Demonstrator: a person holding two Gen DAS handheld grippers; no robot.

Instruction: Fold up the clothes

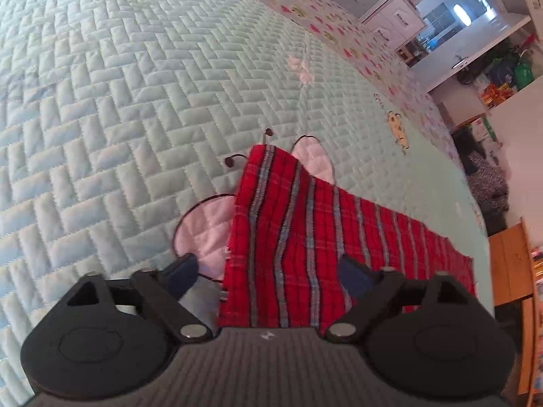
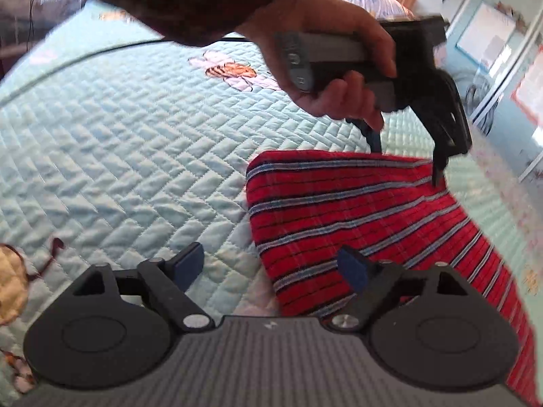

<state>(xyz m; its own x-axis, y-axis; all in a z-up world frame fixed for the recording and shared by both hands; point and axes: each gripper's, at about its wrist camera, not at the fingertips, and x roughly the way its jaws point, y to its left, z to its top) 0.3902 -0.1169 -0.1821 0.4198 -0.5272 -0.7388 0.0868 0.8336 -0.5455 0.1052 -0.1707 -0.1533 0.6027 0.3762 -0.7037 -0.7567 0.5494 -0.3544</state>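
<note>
A red cloth with blue and white stripes (image 1: 305, 230) lies folded on the pale green quilted bedspread (image 1: 118, 101). My left gripper (image 1: 268, 276) is open, its fingers spread over the cloth's near edge, holding nothing. In the right wrist view the same cloth (image 2: 356, 213) lies to the right of centre. My right gripper (image 2: 271, 264) is open just above the cloth's near left edge. The left gripper also shows in the right wrist view (image 2: 407, 156), held by a hand, with its fingertips (image 2: 438, 169) down at the cloth's far right corner.
The bedspread (image 2: 118, 129) has embroidered patches: white wings (image 1: 207, 227) beside the cloth and a bee (image 2: 230, 69). A flowered sheet (image 1: 339, 23) borders the quilt. White cabinets (image 1: 400, 17) and a wooden piece of furniture (image 1: 509, 257) stand beyond the bed's right edge.
</note>
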